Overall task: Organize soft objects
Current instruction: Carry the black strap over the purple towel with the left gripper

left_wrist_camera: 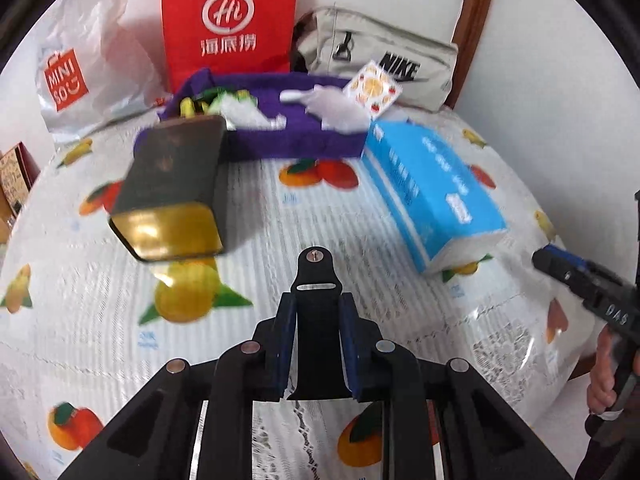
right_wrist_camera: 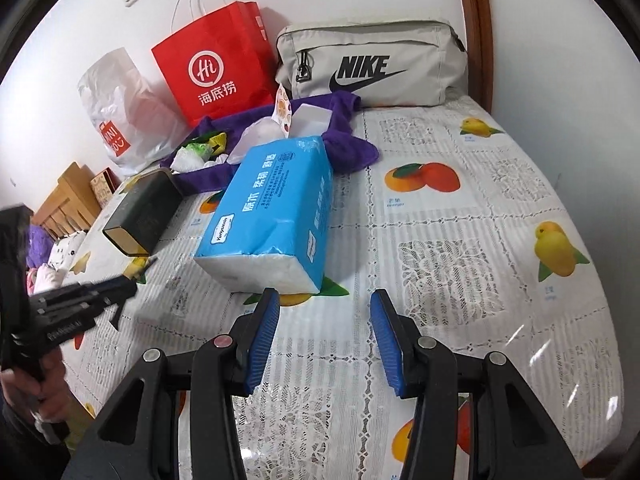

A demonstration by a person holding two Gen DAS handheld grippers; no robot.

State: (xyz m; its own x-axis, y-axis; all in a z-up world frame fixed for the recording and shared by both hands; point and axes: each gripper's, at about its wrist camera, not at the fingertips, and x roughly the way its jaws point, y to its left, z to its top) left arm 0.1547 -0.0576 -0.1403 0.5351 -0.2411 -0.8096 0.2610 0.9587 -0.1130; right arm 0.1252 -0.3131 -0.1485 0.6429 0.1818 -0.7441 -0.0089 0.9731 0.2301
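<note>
While the left claw point(left_wrist_camera: 316, 344) has its blue pads pressed together with nothing between them, the right claw point(right_wrist_camera: 325, 340) stands spread and also empty. Both hang over a worktop point(right_wrist_camera: 460, 248) covered by a lace cloth printed with fruit. Just ahead of the right claw, a little to its left, lies the blue tissue pack point(right_wrist_camera: 268, 212), its white end turned toward the claw and not touching it. From the left claw the same pack is ahead and to the right, well apart. A dark tin with a gold end point(left_wrist_camera: 172, 196) lies ahead on its left. Behind both sits the purple fabric tray point(left_wrist_camera: 256, 140) holding soft white items, and beyond it a red paper bag point(left_wrist_camera: 230, 20) and a grey Nike pouch point(right_wrist_camera: 372, 66).
</note>
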